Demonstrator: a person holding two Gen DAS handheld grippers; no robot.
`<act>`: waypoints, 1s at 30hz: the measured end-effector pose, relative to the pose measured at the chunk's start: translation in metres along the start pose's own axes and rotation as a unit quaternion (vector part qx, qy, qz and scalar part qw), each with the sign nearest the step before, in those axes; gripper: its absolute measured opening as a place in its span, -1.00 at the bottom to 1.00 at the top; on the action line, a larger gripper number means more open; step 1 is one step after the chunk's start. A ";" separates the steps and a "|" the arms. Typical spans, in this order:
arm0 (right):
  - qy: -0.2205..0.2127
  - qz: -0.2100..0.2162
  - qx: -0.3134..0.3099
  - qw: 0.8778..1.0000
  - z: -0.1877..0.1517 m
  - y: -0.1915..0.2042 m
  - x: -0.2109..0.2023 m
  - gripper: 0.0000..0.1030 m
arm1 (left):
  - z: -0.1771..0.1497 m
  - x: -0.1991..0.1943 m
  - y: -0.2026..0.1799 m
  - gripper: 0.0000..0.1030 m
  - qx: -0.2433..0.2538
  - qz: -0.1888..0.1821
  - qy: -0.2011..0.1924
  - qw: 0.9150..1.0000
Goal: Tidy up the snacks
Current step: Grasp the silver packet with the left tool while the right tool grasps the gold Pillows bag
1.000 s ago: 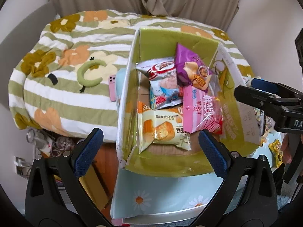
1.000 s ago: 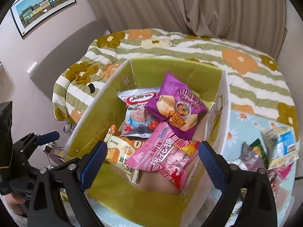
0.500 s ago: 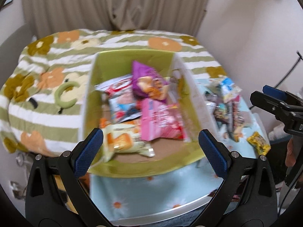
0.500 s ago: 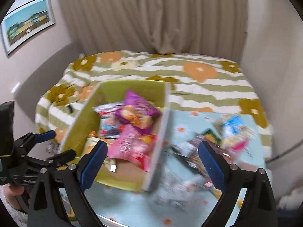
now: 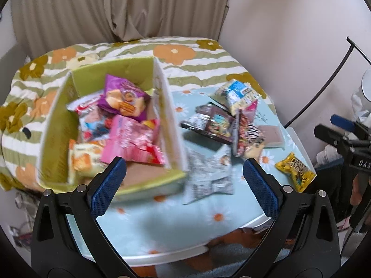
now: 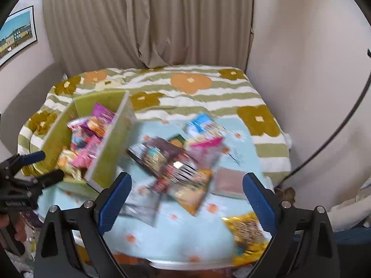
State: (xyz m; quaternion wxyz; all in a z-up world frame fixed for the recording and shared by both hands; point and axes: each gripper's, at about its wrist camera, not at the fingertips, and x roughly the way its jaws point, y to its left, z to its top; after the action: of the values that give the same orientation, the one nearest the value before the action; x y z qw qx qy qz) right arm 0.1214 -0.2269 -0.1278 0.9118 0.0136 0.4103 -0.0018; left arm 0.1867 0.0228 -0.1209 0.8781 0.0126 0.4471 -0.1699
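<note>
A green cardboard box (image 5: 58, 125) on the table's left holds several snack bags, among them a purple bag (image 5: 124, 98) and a pink bag (image 5: 132, 143). The box also shows in the right wrist view (image 6: 105, 159). Loose snacks lie on the light blue tablecloth (image 5: 176, 217): a silver bag (image 5: 208, 173), dark bags (image 5: 212, 124), a blue and white bag (image 5: 238, 95) and a yellow bag (image 5: 295, 171). My left gripper (image 5: 184, 178) is open and empty above the box's near corner. My right gripper (image 6: 186, 194) is open and empty above the blurred snack pile (image 6: 176, 162).
A bed with a green striped flowered blanket (image 6: 192, 88) lies behind the table. Curtains (image 6: 148, 23) hang at the back. A black curved cable (image 5: 324, 78) runs along the right wall. The table's front edge (image 5: 185, 254) is near.
Both grippers have pulled back and swung right. The view moved from the box to the loose snacks on the tablecloth. Both stayed open and empty.
</note>
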 end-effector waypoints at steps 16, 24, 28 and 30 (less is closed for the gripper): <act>0.062 0.031 -0.051 0.996 -0.071 -0.105 0.043 0.86 | -0.055 0.080 -0.115 0.94 -0.011 0.102 0.036 0.994; 0.101 0.038 -0.044 0.993 -0.099 -0.115 0.075 0.86 | -0.064 0.135 -0.118 0.94 0.016 0.145 0.065 0.987; 0.113 0.036 -0.047 0.992 -0.106 -0.114 0.086 0.86 | -0.063 0.160 -0.119 0.94 0.042 0.175 0.070 0.981; 0.119 0.030 -0.055 0.991 -0.109 -0.112 0.091 0.86 | -0.062 0.170 -0.120 0.94 0.054 0.185 0.073 0.978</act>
State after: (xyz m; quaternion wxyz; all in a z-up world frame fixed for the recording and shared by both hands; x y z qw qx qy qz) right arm 0.0990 -0.3352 -0.2707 0.8557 -0.0240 0.5145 0.0499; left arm 0.1933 -0.1281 -0.2769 0.8572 0.1554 0.4902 -0.0270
